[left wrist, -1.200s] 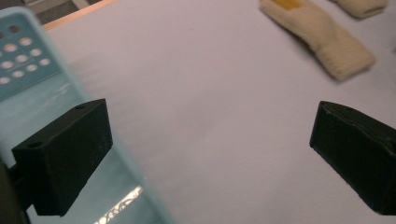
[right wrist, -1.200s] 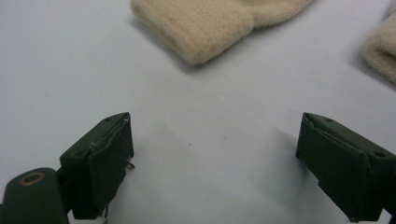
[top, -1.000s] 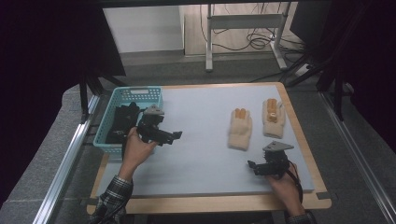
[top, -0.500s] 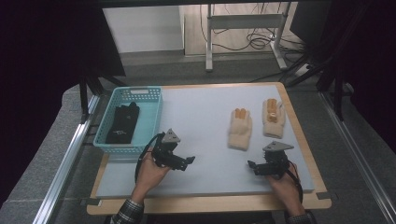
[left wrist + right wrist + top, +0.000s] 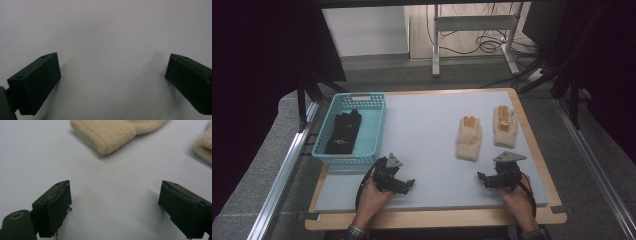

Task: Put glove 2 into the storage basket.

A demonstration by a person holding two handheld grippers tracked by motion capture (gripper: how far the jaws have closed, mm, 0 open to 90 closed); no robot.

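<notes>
Two beige gloves lie on the grey mat at the right: one [image 5: 469, 138] nearer the middle, the other [image 5: 505, 126] beside it toward the right edge. A black glove [image 5: 343, 132] lies inside the teal basket [image 5: 374, 131] at the left. My left gripper [image 5: 404, 186] rests low on the mat in front of the basket, open, with only bare mat [image 5: 110, 50] between its jaws. My right gripper [image 5: 484, 179] rests near the front right, open and empty. The cuff of the nearer beige glove [image 5: 112, 135] lies just ahead of it, the other glove's cuff [image 5: 203, 146] at the right edge.
The grey mat [image 5: 427, 135] covers a wooden table with a raised rim [image 5: 532, 145]. Black frame posts [image 5: 302, 107] stand at the left behind the basket and at the right [image 5: 574, 107]. A metal rail [image 5: 277, 185] runs along the left side.
My left gripper has come away from the basket, moved down toward the front edge and settled low on the mat. The black glove stays in the basket. The right gripper has not moved.
</notes>
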